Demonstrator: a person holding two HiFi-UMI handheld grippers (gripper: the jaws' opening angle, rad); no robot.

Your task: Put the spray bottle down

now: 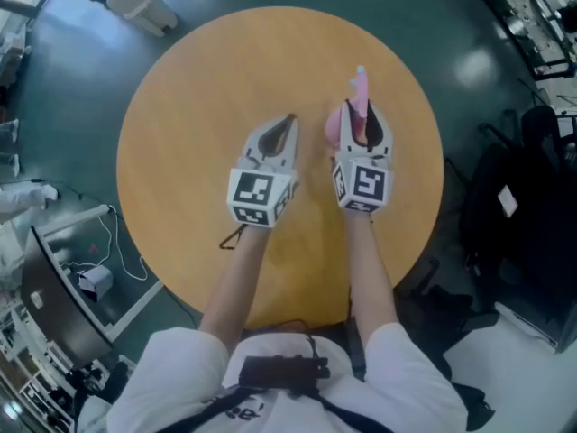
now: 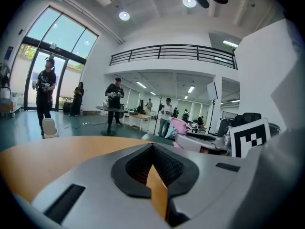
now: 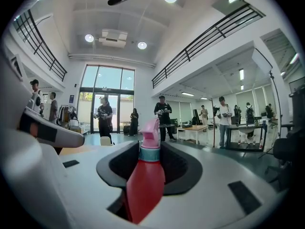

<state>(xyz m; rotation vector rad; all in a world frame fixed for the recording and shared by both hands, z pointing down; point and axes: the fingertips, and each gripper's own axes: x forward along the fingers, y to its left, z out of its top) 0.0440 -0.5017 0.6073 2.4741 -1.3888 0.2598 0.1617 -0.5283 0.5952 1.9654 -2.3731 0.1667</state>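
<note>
Spray bottle (image 3: pixel 145 175): red body, teal collar, pink trigger head. It appears upright, clamped between the jaws of the right gripper (image 1: pixel 364 115), over the tabletop (image 1: pixel 180 106) toward its far right edge.
Step, judged: set-down pending, not yet released.
Next: seat base flat, then part jaws.
Left gripper (image 1: pixel 287 123): jaws together, empty, alongside.

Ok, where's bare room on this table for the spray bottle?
Free: the far half of the table beyond both grippers, and its wide left side. Crowded: only the middle, under the left gripper and the right gripper holding the spray bottle.
</note>
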